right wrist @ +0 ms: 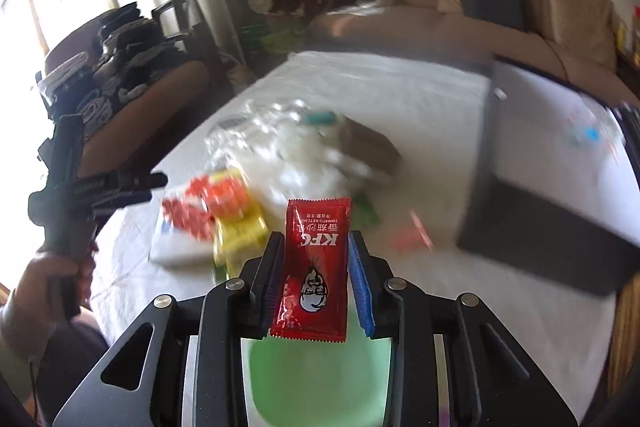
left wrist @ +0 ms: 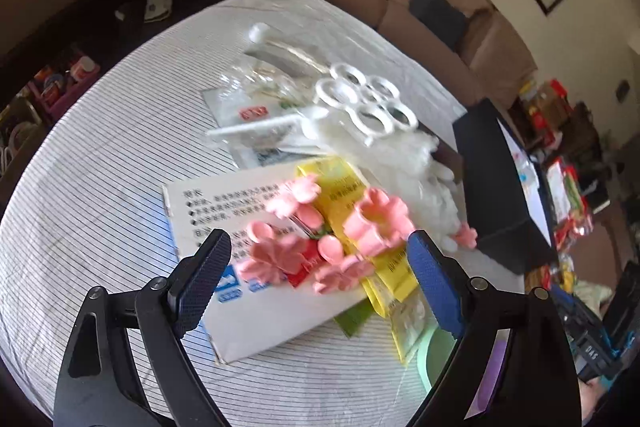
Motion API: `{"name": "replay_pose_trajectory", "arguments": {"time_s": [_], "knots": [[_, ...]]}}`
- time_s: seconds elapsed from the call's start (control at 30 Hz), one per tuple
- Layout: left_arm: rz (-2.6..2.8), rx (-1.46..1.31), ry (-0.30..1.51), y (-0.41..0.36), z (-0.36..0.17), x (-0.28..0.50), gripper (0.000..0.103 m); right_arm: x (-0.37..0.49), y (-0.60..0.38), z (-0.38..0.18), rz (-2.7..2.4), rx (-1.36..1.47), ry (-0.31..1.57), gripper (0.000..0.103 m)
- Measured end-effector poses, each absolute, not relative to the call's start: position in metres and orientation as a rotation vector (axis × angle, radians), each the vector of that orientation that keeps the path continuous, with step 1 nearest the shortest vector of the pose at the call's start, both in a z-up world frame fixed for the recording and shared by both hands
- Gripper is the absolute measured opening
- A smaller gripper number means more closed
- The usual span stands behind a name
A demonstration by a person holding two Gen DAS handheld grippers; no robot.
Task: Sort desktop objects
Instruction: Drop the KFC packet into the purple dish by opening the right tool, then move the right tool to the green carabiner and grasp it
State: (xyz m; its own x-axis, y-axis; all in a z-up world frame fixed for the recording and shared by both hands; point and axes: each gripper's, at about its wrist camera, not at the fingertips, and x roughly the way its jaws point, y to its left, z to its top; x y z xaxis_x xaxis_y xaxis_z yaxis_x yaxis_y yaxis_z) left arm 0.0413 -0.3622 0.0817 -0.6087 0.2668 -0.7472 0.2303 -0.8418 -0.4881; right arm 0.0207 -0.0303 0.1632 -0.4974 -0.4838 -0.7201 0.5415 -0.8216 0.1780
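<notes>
My right gripper [right wrist: 316, 239] is shut on a red KFC ketchup packet [right wrist: 312, 267], which stands upright between its blue pads above a pale green bowl [right wrist: 320, 379]. My left gripper [left wrist: 318, 243] is open, its fingers straddling a cluster of pink flower-shaped cutters [left wrist: 280, 255]. The cutters lie on a white printed card [left wrist: 200, 203] and a yellow packet [left wrist: 340, 183]. A corner of another red packet [left wrist: 302, 273] shows under the flowers. The green bowl [left wrist: 430, 355] peeks out beside the left gripper's right finger. In the right wrist view a hand [right wrist: 44, 279] holds the left gripper [right wrist: 100, 187] at the left.
White ring moulds [left wrist: 360, 99], clear plastic bags [left wrist: 256, 83] and white plastic pieces [left wrist: 420, 179] are piled behind the flowers on the striped tablecloth [left wrist: 100, 147]. A black box [left wrist: 492, 179] stands at the table's right side. A brown sofa [right wrist: 500, 27] runs behind the table.
</notes>
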Motion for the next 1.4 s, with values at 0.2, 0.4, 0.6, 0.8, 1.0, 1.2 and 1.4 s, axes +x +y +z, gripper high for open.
{"name": "replay_pose_trajectory", "arguments": {"time_s": [0.2, 0.4, 0.6, 0.8, 1.0, 1.2, 1.4], "knots": [[2.63, -1.383, -0.802, -0.338, 0.082, 0.043, 0.089, 0.076, 0.068, 0.118, -2.372, 1.3, 0.017, 0.032], [2.637, -1.392, -0.818, -0.341, 0.08, 0.046, 0.089, 0.096, 0.105, 0.071, -2.409, 1.465, -0.057, 0.033], [2.648, -1.39, -0.815, -0.351, 0.079, 0.048, 0.089, 0.097, 0.115, 0.066, -2.417, 1.501, -0.118, 0.044], [2.643, -1.363, -0.903, -0.371, 0.079, 0.049, 0.089, 0.098, 0.108, 0.134, -2.512, 1.29, -0.133, 0.05], [2.5, -1.318, -1.171, -0.404, 0.067, 0.046, 0.089, 0.072, -0.006, 0.184, -2.314, 1.082, 0.023, 0.039], [2.51, -1.299, -1.274, -0.432, 0.063, 0.042, 0.089, 0.026, -0.159, 0.165, -2.06, 1.056, 0.153, 0.038], [2.474, -1.277, -1.433, -0.457, 0.054, 0.038, 0.089, -0.028, -0.253, 0.133, -1.994, 1.101, 0.274, 0.038]]}}
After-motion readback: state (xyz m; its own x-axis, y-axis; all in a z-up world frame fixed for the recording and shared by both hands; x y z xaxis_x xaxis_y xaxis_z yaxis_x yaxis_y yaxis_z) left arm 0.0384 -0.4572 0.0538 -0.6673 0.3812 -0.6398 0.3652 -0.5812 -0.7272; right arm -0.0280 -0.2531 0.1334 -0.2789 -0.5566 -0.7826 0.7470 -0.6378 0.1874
